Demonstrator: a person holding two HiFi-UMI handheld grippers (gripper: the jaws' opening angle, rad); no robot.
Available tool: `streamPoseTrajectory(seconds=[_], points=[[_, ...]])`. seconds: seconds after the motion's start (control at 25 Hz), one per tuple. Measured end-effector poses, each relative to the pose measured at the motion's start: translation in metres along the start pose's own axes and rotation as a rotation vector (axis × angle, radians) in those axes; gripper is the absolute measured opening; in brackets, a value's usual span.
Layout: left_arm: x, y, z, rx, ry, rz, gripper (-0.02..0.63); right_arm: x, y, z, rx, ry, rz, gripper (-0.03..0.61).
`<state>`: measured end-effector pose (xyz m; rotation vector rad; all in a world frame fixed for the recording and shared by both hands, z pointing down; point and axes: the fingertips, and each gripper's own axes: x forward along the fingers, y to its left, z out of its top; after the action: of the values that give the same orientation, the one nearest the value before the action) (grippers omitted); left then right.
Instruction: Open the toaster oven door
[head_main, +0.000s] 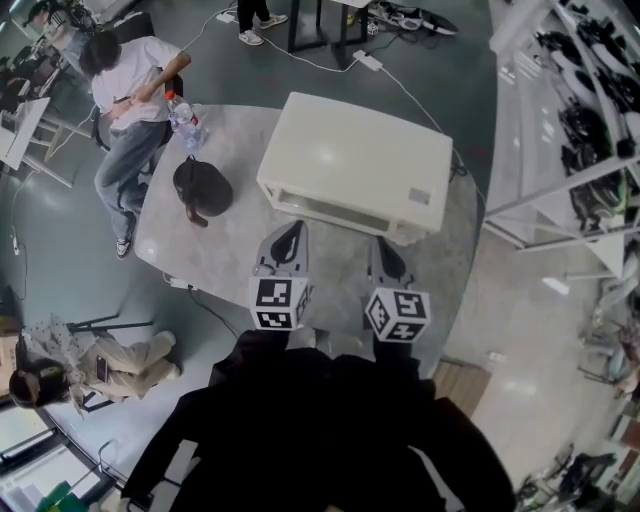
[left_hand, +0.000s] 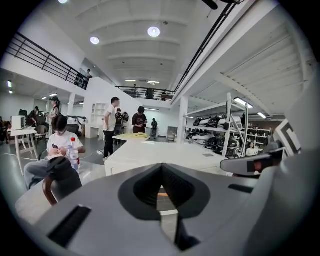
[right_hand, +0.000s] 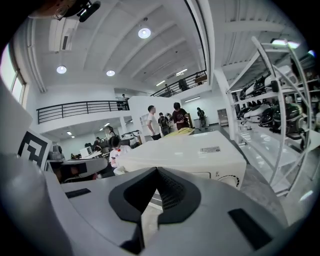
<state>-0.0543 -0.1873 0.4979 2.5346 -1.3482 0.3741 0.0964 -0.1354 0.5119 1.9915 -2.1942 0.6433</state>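
A white toaster oven (head_main: 355, 165) stands on the round grey table (head_main: 215, 255), its front with the door (head_main: 335, 210) facing me; the door looks closed. My left gripper (head_main: 293, 230) hovers just short of the front's left part, shut with nothing in it. My right gripper (head_main: 384, 247) is just short of the right part, also shut and empty. In the left gripper view the oven (left_hand: 165, 152) lies straight beyond the closed gripper (left_hand: 161, 167). In the right gripper view the oven (right_hand: 185, 147), with a dial (right_hand: 231, 181) on its front, sits close ahead of that gripper (right_hand: 156, 171).
A black bag (head_main: 200, 188) and a water bottle (head_main: 183, 117) lie at the table's far left. A person in a white shirt (head_main: 130, 85) sits there. Metal shelving (head_main: 560, 150) stands at the right. A cable (head_main: 420, 105) runs behind the oven.
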Motion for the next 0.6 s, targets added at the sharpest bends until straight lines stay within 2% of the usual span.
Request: streamPoseTrajectory(seconds=[0.36, 0.6], points=[[0.03, 0.015, -0.01, -0.006, 0.036, -0.009, 0.003, 0.024, -0.01, -0.011, 0.012, 0.029, -0.041, 0.003], [0.048, 0.025, -0.026, -0.002, 0.089, 0.0, 0.003, 0.037, -0.018, -0.025, 0.023, 0.073, -0.056, 0.003]])
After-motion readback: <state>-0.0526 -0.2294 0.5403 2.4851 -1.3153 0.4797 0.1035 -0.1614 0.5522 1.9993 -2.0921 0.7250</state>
